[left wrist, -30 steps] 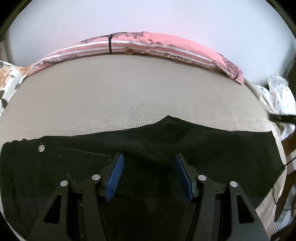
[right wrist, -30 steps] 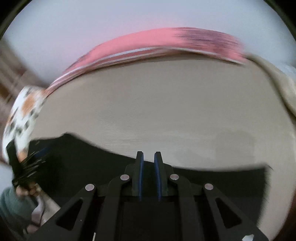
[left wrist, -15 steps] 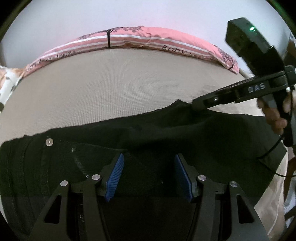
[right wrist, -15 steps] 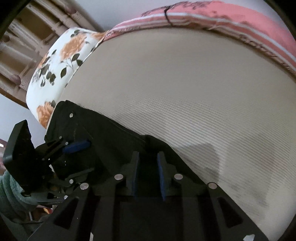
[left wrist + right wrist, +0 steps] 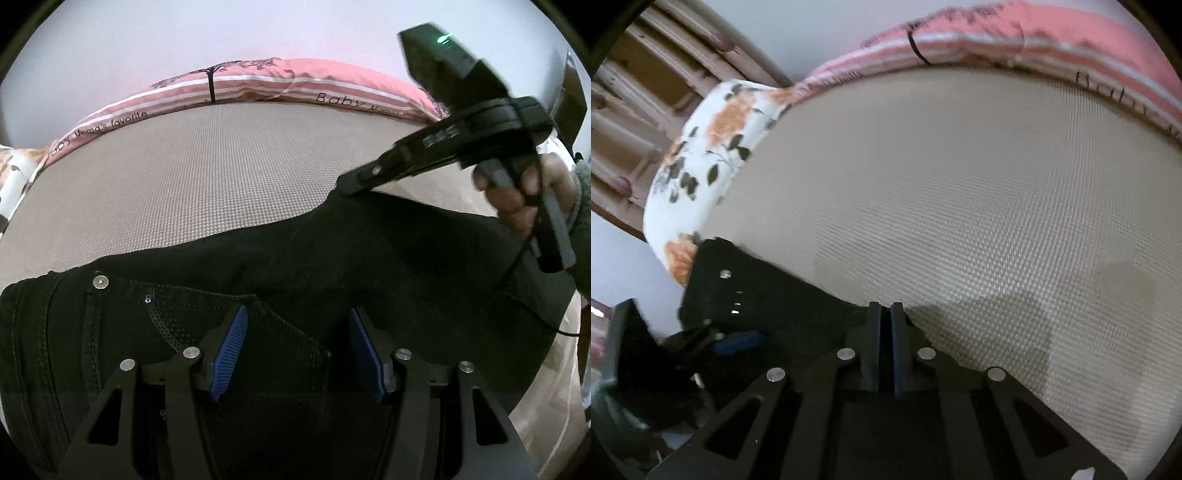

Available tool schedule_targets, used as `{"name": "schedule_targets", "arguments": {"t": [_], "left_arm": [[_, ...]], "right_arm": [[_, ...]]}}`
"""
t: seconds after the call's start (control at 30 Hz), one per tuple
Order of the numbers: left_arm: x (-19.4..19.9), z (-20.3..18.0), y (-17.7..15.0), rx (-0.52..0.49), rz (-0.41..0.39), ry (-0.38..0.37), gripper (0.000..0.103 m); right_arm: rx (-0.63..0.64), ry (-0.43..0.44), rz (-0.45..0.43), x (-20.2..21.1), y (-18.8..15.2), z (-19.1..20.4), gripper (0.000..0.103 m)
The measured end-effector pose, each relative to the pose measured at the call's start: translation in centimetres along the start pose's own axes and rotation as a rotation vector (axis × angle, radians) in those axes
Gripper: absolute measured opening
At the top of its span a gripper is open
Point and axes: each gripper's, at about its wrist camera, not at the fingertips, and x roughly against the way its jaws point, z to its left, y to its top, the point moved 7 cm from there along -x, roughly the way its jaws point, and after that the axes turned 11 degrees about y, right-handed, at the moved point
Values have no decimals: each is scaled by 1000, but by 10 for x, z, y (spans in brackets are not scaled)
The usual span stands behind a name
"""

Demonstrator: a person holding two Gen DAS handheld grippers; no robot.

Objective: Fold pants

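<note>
The right gripper is clenched, its blue pads together at the raised crotch point of the black pants; whether cloth is nipped between them cannot be told. A hand holds it. The left gripper stands released, jaws apart over the waist end near a metal button, pinching nothing. The pants lie spread along the near edge of a beige mat. A pink striped pillow lines its far edge, a floral pillow the waist end.
</note>
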Motion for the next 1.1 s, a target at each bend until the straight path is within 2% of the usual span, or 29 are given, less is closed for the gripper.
{"name": "schedule_targets", "arguments": {"t": [0.07, 0.17, 0.3, 0.43, 0.6, 0.73, 0.87, 0.9, 1.1], "left_arm": [[-1, 1, 0, 1, 3, 0, 58], [4, 0, 5, 15, 11, 5, 58], [23, -11, 26, -2, -65, -25, 58], [17, -24, 44, 8, -74, -88, 58], [-12, -48, 52, -2, 1, -189, 57], [-37, -63, 60, -38, 40, -167, 56], [-54, -73, 69, -104, 45, -91, 52], [-60, -74, 69, -118, 55, -68, 51], [-70, -74, 69, -137, 56, -37, 50]], "right_arm": [[-6, -5, -6, 2, 0, -3, 4], [-6, -19, -9, 9, 2, 5, 10], [20, -94, -91, 55, -2, 9, 11], [0, -175, -113, 91, -29, 7, 12], [-56, -244, -83, 110, -77, -10, 12], [-54, -298, -49, 107, -100, -21, 12], [-68, -342, -38, 97, -107, -36, 12], [-71, -356, -42, 94, -106, -39, 12], [-83, -409, -95, 90, -98, -49, 8]]}}
